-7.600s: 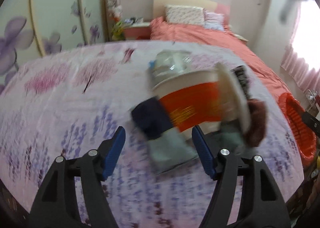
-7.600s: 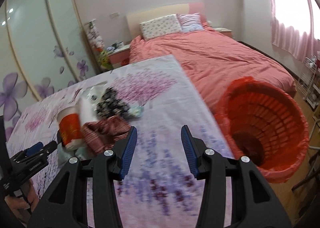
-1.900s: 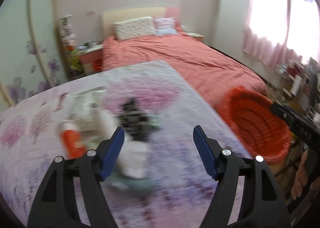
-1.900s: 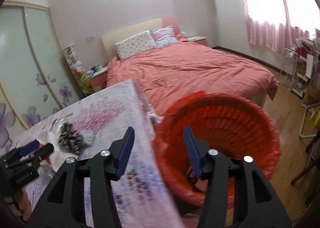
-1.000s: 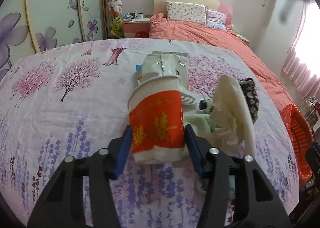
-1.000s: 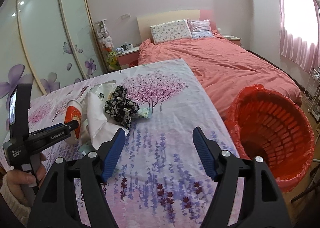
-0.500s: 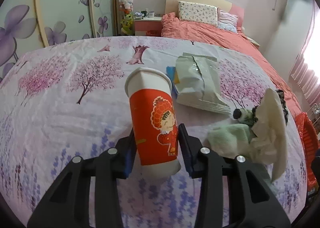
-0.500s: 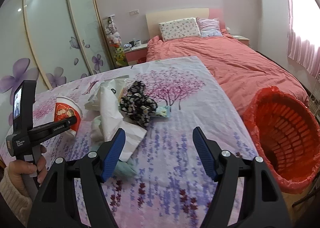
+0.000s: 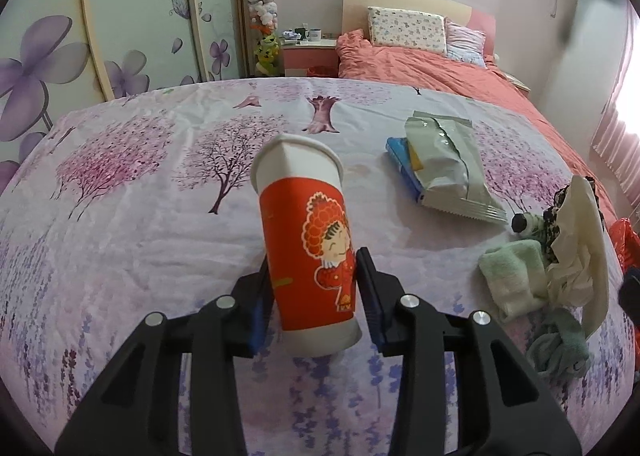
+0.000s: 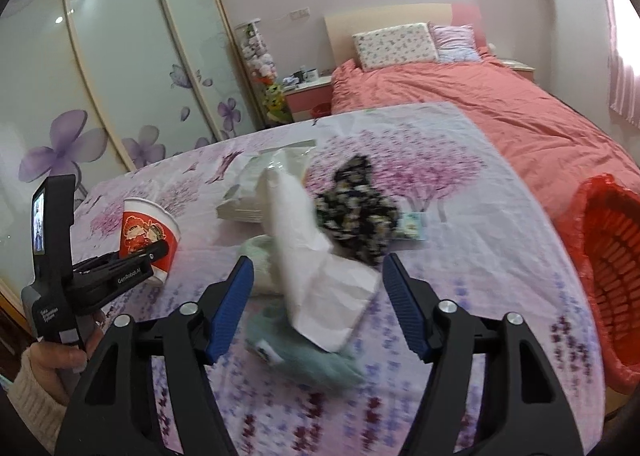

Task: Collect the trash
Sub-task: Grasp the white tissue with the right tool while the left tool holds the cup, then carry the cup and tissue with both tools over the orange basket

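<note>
red-and-white paper cup (image 9: pixel 306 240) tilted, clamped between the left gripper's (image 9: pixel 316 296) fingers; white tissue (image 10: pixel 316 256), snack bag (image 9: pixel 444 168) on the worktop.

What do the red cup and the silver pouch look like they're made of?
Red cup: probably coated paper, matte printed wall, white rolled rim dented to a crease. Silver pouch: likely metallised plastic film, glossy and wrinkled with a crimped end seam. The left tongs grip the cup.

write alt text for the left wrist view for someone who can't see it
The left gripper is shut on a red and white paper cup, held tilted above a floral tablecloth. To the right lie a silver snack bag, a green cloth and crumpled white paper.
</note>
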Demonstrator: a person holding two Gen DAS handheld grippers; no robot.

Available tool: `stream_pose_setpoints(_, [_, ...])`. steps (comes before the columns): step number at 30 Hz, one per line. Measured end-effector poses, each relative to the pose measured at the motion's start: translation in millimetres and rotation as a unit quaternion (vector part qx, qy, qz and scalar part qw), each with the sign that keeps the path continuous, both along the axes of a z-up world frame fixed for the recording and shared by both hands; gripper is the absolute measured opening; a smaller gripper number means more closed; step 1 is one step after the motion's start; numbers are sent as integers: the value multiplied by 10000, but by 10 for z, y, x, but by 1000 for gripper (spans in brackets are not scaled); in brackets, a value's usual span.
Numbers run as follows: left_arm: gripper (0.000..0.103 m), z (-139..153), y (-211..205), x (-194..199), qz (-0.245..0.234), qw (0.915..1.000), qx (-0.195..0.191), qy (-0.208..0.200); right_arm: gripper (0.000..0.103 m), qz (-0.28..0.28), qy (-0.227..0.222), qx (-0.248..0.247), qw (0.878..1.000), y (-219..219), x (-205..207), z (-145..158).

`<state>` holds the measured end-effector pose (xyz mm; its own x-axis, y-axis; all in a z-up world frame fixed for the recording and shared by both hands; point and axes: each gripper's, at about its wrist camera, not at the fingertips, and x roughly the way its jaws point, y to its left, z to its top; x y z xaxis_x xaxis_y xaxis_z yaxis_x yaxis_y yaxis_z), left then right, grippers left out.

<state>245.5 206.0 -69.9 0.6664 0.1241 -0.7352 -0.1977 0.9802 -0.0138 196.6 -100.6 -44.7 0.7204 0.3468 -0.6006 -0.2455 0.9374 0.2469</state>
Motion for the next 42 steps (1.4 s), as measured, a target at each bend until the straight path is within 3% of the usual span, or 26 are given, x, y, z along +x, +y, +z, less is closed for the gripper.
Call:
stream_pose_setpoints(5, [36, -43, 51, 8, 32, 10000, -3, 63, 56, 104, 85, -204, 9997, 186, 78, -62])
stream_pose_setpoints(11, [35, -107, 70, 30, 34, 9999, -31, 135, 27, 46, 177, -298, 9994, 224, 142, -101])
stream_pose_setpoints(16, [35, -141, 97, 57, 37, 9997, -186, 138, 19, 72, 127, -264, 9995, 185, 130, -53])
stream_pose_setpoints(21, [34, -98, 140, 6, -87, 9992, -373, -76, 16, 103, 30, -28, 9999, 113, 120, 48])
stream_pose_setpoints(32, [34, 138, 114, -76, -190, 9989, -256, -333, 15, 245, -245, 337, 9988, 40, 26, 278])
stream_pose_setpoints(42, [34, 527, -271, -221, -566, 9967, -153, -570, 15, 10, -581, 560, 9967, -271, -96, 534])
